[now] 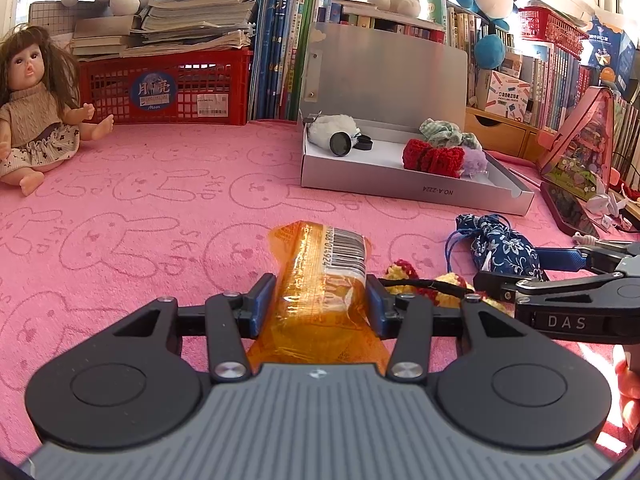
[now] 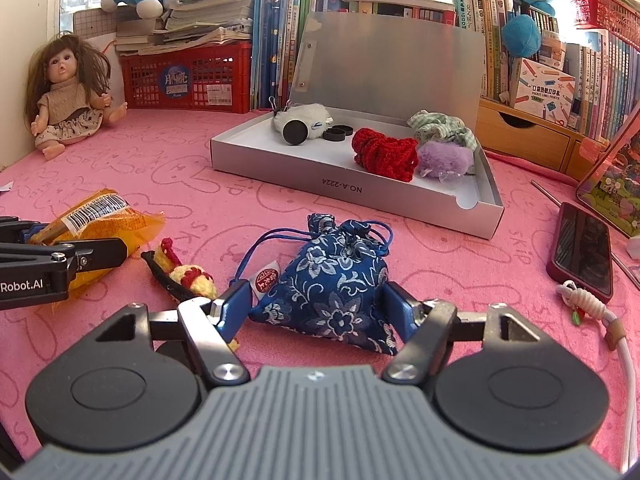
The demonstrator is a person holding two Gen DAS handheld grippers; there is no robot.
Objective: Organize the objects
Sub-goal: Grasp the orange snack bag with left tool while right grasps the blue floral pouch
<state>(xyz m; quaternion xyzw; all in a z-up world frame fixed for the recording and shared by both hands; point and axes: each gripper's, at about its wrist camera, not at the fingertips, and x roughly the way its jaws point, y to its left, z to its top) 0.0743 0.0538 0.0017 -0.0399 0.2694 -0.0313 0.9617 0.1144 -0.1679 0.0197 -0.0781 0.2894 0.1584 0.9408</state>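
My left gripper [image 1: 320,300] is shut on an orange snack packet [image 1: 320,256] with a barcode, its blue pads pinching the packet's middle just above the pink cloth. The right wrist view shows the same packet [image 2: 108,220] at the far left. My right gripper [image 2: 320,304] straddles a blue floral drawstring pouch [image 2: 336,276] lying on the cloth, and both pads touch the pouch's sides. A yellow and red crochet piece [image 2: 188,276] on a black band lies between the two grippers. Behind stands an open grey box [image 2: 352,196] holding red, purple, green and white soft items.
A phone [image 2: 584,248] and a white cord [image 2: 588,300] lie at the right. A doll [image 2: 68,92] sits at the back left beside a red crate [image 2: 188,80] stacked with books. Books, plush toys and a wooden drawer unit [image 2: 520,136] line the back.
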